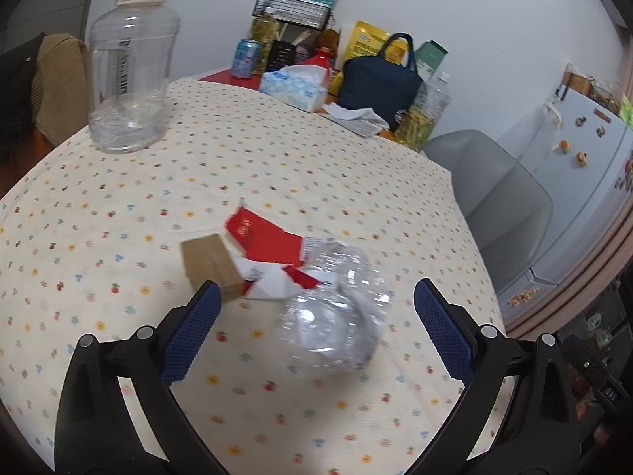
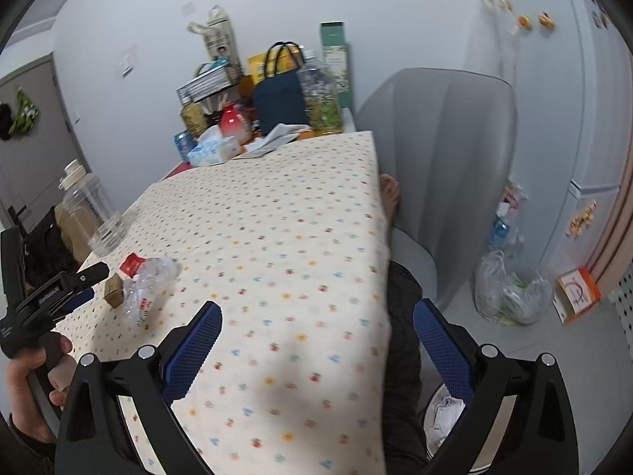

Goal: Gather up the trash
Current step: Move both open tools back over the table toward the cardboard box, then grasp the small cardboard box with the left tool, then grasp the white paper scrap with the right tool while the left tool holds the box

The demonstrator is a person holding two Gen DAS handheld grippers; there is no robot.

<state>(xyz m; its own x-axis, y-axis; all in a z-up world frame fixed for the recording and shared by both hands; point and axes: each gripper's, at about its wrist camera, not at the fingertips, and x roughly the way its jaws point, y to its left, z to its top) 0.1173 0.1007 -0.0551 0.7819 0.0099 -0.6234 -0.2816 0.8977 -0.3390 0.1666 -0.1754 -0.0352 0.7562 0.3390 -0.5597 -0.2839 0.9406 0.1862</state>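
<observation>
From your left wrist camera, your left gripper [image 1: 316,308] has its fingers spread wide, with the crushed clear plastic bottle [image 1: 336,308] lying on the tabletop [image 1: 118,206] between them, nothing pinched. Touching the bottle's far side are a torn red-and-white wrapper [image 1: 269,249] and a small brown cardboard box [image 1: 211,263], whose near corner sits just beside your left finger. Farther back on the left stands a big clear water jug [image 1: 130,75]; a tissue pack [image 1: 294,87] and a navy bag [image 1: 379,83] crowd the far edge. A grey chair [image 1: 494,198] sits off to the right.

From your right wrist camera, your right gripper [image 2: 316,324] also has its fingers spread and holds nothing, hanging over the tabletop's near right edge. The trash cluster lies well to its left, by your left hand [image 2: 27,388]. On the floor right of the chair sits a clear plastic bag [image 2: 510,289], and a bin with crumpled paper [image 2: 447,415] shows below the right finger.
</observation>
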